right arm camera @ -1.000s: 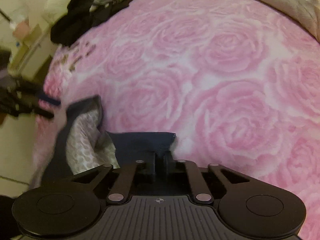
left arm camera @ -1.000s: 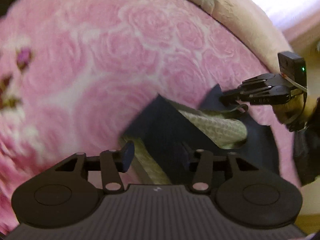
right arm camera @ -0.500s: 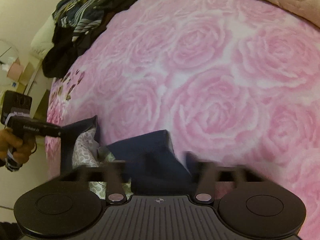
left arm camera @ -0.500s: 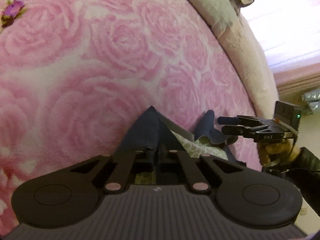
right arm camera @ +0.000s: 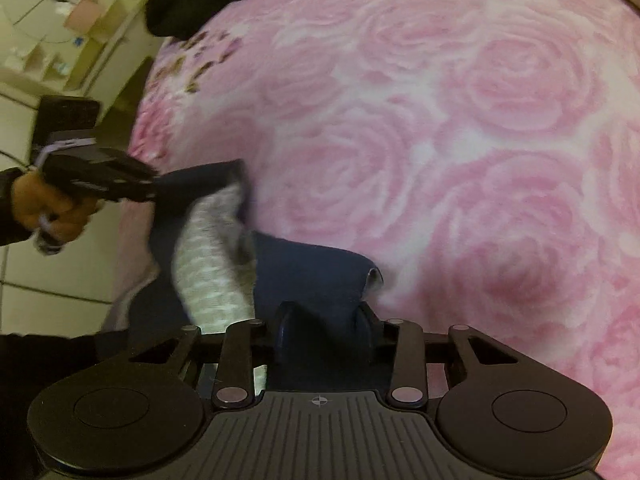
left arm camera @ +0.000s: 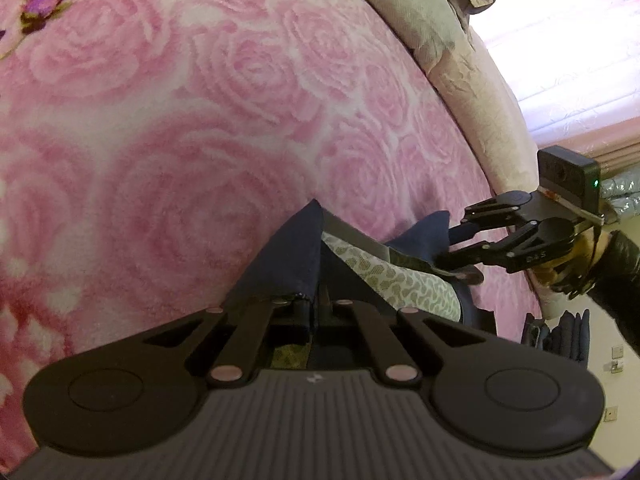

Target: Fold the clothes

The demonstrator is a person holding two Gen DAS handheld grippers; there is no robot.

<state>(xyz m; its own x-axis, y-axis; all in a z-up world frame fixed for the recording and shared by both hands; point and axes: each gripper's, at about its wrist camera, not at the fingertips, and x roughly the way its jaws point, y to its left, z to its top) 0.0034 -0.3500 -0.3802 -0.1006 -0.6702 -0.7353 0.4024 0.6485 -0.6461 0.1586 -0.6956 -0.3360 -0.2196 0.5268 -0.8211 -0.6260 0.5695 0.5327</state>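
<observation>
A navy garment (left arm camera: 288, 256) with a pale green patterned lining (left arm camera: 396, 280) lies at the near edge of the pink rose blanket (left arm camera: 160, 120). My left gripper (left arm camera: 314, 312) is shut on a corner of it, lifted into a peak. In the right wrist view the left gripper (right arm camera: 148, 184) pinches the garment's far corner (right arm camera: 200, 180). My right gripper (right arm camera: 326, 316) has its fingers apart with navy cloth (right arm camera: 312, 272) lying between them. In the left wrist view the right gripper (left arm camera: 456, 244) is at the garment's other corner, fingers spread.
A beige quilt (left arm camera: 460, 60) runs along the blanket's far edge in the left wrist view. A pile of dark clothes (right arm camera: 188, 0) lies at the bed's far corner in the right wrist view. Cream furniture (right arm camera: 48, 20) and tiled floor are beyond the bed.
My left gripper went from open to shut on the garment corner and lifted it. My right gripper went from shut to open, with the cloth between its fingers.
</observation>
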